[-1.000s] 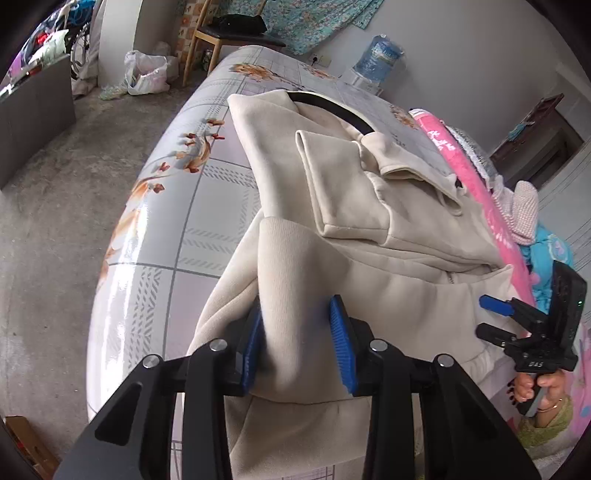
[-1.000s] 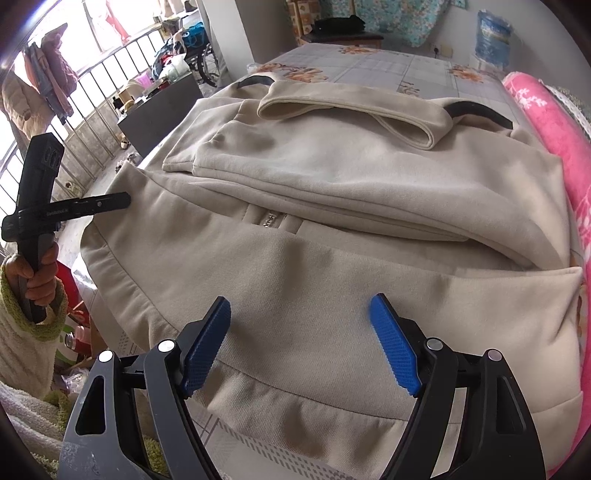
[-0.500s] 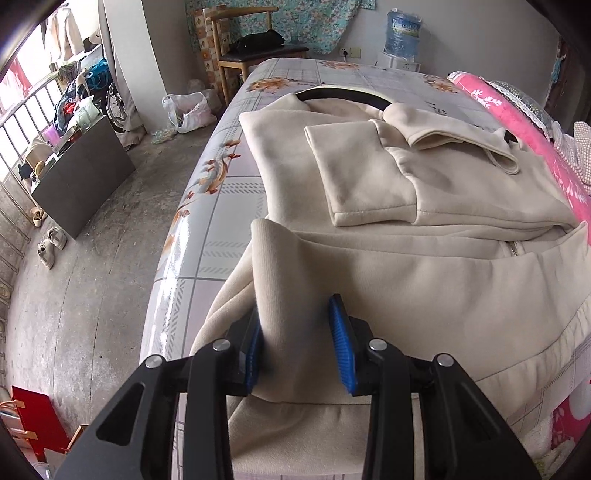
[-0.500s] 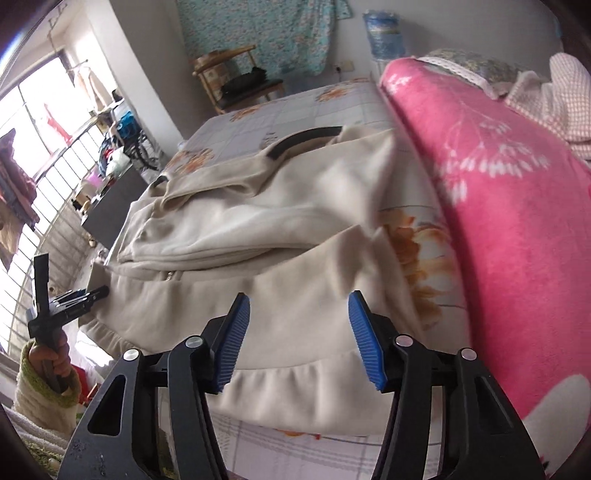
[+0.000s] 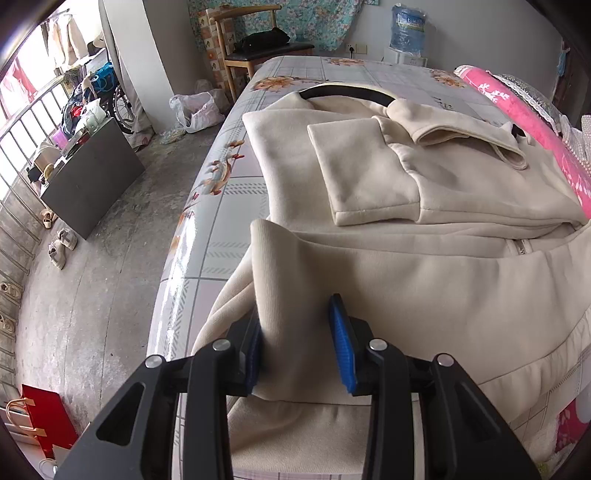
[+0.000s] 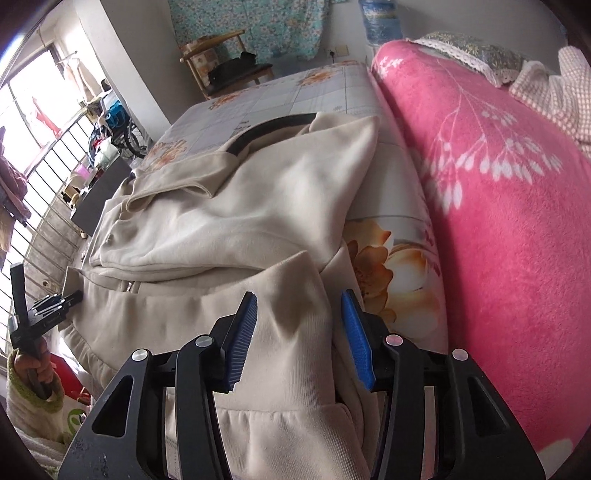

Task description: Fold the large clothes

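Observation:
A large cream hooded jacket (image 5: 424, 206) lies on the bed with its sleeves folded across the chest and its dark-lined hood at the far end. It also shows in the right wrist view (image 6: 236, 221). My left gripper (image 5: 295, 339) is shut on a raised fold of the jacket's bottom left corner. My right gripper (image 6: 299, 332) has closed around a raised fold of the bottom right corner. The left gripper also shows at the far left of the right wrist view (image 6: 48, 306), at the hem.
The bed (image 5: 221, 192) has a floral checked sheet; its left edge drops to a concrete floor. A rolled pink blanket (image 6: 498, 206) lies along the right side. A chair (image 5: 255, 48) and a water bottle (image 5: 408, 27) stand beyond the bed.
My right gripper has moved from the middle of the hem to the right corner and narrowed around a fold there. My left gripper keeps its hold on the left corner.

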A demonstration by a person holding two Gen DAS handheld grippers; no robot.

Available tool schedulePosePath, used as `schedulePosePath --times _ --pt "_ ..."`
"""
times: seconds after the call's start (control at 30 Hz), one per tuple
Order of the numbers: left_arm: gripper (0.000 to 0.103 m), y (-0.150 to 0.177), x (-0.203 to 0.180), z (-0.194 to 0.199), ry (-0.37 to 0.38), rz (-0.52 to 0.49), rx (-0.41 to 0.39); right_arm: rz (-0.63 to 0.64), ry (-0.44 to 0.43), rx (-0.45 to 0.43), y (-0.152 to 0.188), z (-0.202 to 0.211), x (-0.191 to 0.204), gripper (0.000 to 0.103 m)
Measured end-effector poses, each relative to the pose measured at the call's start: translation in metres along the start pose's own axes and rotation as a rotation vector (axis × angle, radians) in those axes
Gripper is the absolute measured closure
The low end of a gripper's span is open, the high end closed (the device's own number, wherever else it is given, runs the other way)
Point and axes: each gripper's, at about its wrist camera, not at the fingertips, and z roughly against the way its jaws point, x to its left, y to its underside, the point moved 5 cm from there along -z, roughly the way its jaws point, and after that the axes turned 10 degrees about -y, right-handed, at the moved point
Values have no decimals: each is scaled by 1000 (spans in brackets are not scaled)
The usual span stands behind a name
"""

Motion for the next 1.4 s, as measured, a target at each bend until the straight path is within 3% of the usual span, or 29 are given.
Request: schedulePosePath --times 0.27,0.57,0.77,1.07,1.2,1.4 --pt "70 0 0 0 0 0 -1 32 -55 54 15 13 6 59" --pt "70 0 0 -1 8 5 0 -46 -134 60 1 8 -7 77" --pt "70 0 1 -2 18 6 0 -13 -228 116 10 16 1 77" --pt "70 1 3 -2 22 10 -8 9 -151 129 8 -5 4 79" --pt "71 2 3 -1 19 14 -16 42 -68 123 9 -10 9 88" --pt "90 5 3 14 -19 -25 -84 119 32 53 12 10 30 97"
